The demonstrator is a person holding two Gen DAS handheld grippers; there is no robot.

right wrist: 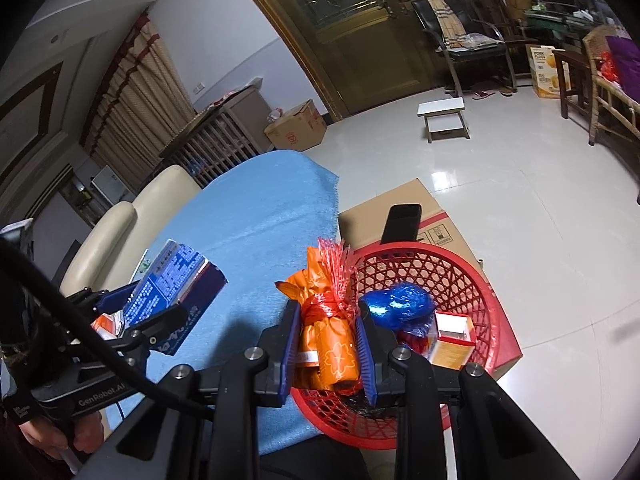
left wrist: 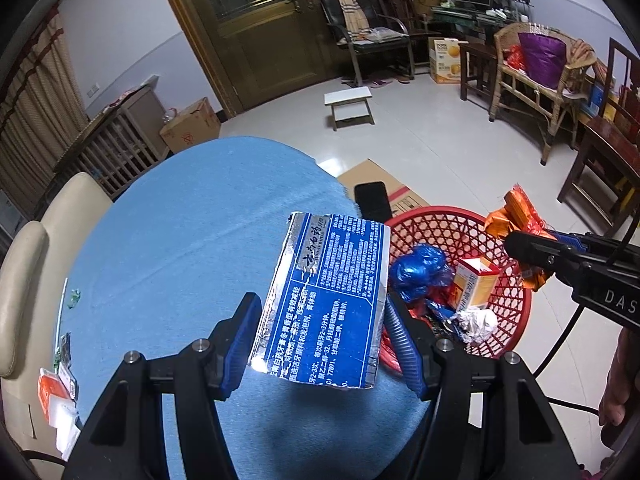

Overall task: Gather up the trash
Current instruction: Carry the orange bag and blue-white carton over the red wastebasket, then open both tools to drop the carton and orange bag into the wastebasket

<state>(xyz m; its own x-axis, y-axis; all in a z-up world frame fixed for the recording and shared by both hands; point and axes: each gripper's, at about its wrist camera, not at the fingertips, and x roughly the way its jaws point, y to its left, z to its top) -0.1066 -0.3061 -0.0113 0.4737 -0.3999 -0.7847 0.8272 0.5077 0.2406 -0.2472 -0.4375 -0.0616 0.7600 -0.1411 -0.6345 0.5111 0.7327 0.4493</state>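
Observation:
My left gripper (left wrist: 322, 312) is shut on a blue and silver toothpaste box (left wrist: 328, 300) and holds it above the blue tablecloth (left wrist: 180, 240), near the table's right edge. It also shows in the right wrist view (right wrist: 172, 292). My right gripper (right wrist: 326, 320) is shut on an orange wrapper bundle tied in red netting (right wrist: 328, 320) and holds it over the near rim of the red basket (right wrist: 472, 280). The basket (left wrist: 508, 320) holds a crumpled blue wrapper (left wrist: 420, 272), an orange and white carton (left wrist: 476, 284) and a foil ball (left wrist: 478, 322).
The red basket sits on a cardboard box (right wrist: 400, 204) beside the table, with a black phone (right wrist: 402, 222) behind it. Small packets (left wrist: 56, 392) lie at the table's left edge. A cream chair (left wrist: 36, 256) stands to the left. A white stool (left wrist: 348, 108) stands on the tiled floor.

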